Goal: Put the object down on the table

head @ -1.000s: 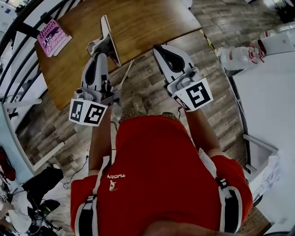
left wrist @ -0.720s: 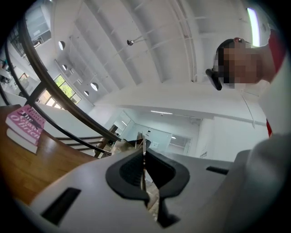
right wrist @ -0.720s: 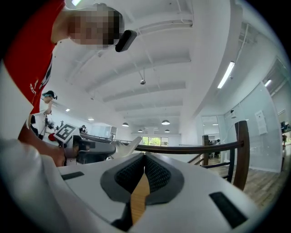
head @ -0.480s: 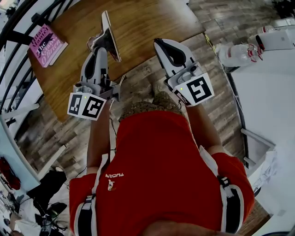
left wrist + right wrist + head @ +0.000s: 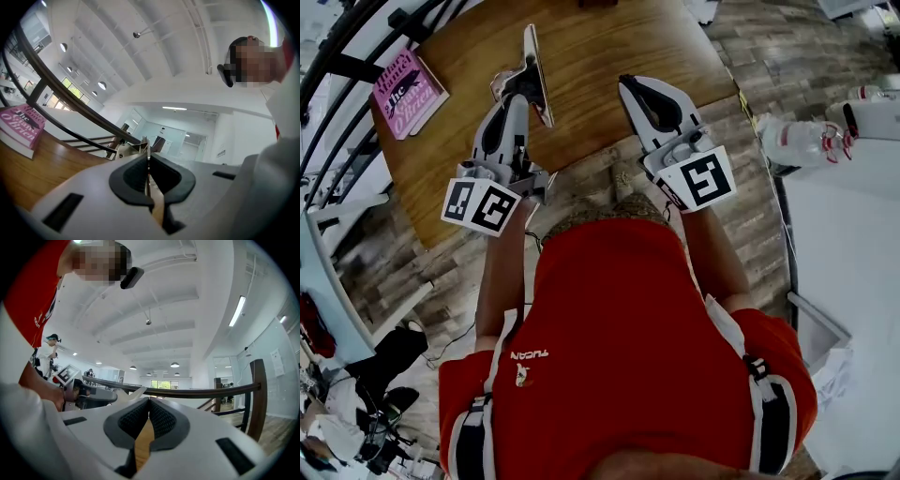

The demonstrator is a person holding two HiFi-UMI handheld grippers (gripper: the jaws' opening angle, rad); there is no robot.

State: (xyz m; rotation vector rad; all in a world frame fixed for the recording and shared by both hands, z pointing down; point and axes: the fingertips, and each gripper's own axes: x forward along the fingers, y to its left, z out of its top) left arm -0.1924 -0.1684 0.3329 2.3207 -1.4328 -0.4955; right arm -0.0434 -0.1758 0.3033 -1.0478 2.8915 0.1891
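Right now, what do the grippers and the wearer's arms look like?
The left gripper and right gripper have pale grey shells with black cut-outs and dark ribbed pads on the fingers. Each carries a white cube with black square markers. The person wears a red shirt with black-and-white sleeve bands.

Thin pale flat object [image 5: 532, 47], on edge, clamped in left tongs [image 5: 523, 82], over wooden table [image 5: 600, 47]

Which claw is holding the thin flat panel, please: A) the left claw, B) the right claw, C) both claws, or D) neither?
A: the left claw is clamped on the thin flat panel, while the right claw is shut on nothing.
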